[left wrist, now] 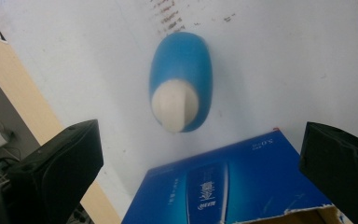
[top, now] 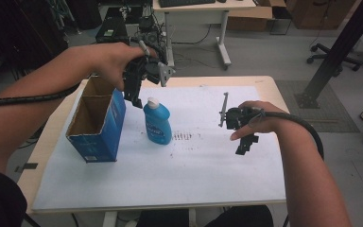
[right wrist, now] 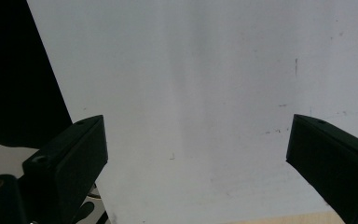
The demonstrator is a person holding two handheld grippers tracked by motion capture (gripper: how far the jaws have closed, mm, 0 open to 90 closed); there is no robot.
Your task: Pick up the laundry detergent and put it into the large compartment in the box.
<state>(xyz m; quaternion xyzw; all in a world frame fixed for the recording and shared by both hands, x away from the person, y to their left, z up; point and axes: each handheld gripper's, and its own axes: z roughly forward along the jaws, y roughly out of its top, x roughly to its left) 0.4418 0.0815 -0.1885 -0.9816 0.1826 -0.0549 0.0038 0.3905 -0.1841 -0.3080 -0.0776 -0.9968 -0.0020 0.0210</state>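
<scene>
Blue plastic marks the bottle, which stands upright with its white cap on the white sheet that covers most of the bench, toward the sheet's left half and nearer the far edge than the near one. Just to its left, apart from it by a narrow gap, stands an open blue cardboard box with its brown inside showing and nothing visible in it. A patch of small dark marks lies on the sheet just right of the bottle.

The left gripper hangs in the air over the gap between box and bottle, pointing down, held by the left hand. In the left gripper view its jaws are spread wide and hold nothing, with the bottle's cap and the box's blue side between them below.

The right gripper hovers over the right half of the sheet, well apart from the bottle, in the right hand. In the right gripper view its jaws are also spread wide, over bare white sheet.
</scene>
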